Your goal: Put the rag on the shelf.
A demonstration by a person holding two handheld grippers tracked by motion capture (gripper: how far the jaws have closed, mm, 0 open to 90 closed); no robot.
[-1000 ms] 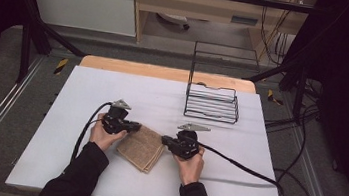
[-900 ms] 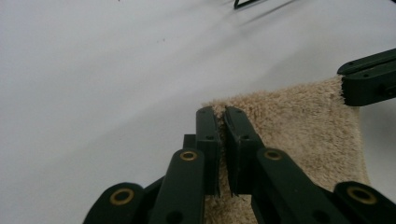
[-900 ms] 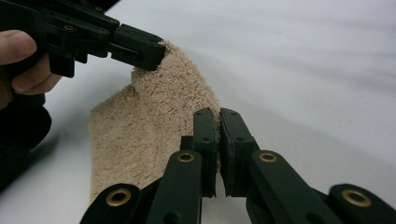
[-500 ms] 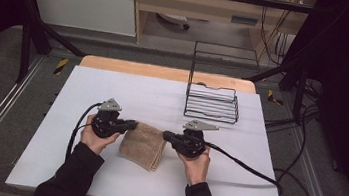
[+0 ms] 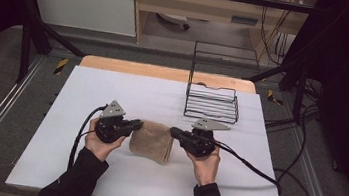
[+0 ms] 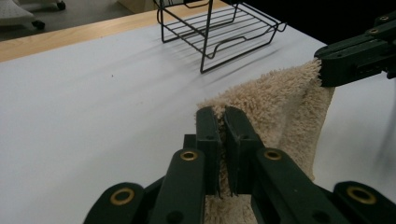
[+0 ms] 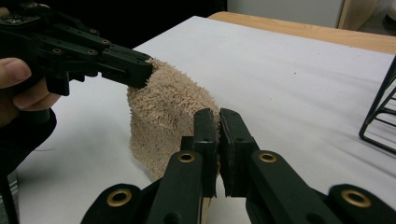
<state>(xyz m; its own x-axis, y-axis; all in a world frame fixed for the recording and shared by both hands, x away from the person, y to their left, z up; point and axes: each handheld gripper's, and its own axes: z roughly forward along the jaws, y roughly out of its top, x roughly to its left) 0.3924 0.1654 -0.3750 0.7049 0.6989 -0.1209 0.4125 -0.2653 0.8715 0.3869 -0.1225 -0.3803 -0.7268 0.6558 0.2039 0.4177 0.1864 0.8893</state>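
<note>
A beige folded towel [image 5: 151, 140] hangs between my two grippers above the white table [image 5: 113, 90]. My left gripper [image 5: 138, 123] is shut on the towel's left top corner; in the left gripper view its jaws [image 6: 221, 122] pinch the terry cloth [image 6: 280, 102]. My right gripper [image 5: 174, 131] is shut on the right top corner, and in the right gripper view [image 7: 217, 122] the towel [image 7: 163, 116] sags below the pinch. Its lower edge droops toward the table; whether it touches I cannot tell.
A black wire rack [image 5: 212, 101] stands on the table behind the right gripper, also in the left gripper view [image 6: 219, 28]. A wooden strip [image 5: 165, 72] runs along the far table edge. Cables [image 5: 255, 166] trail from both grippers across the table.
Both grippers have risen and lifted the towel's top edge off the table. The towel, which lay flat, now hangs between them.
</note>
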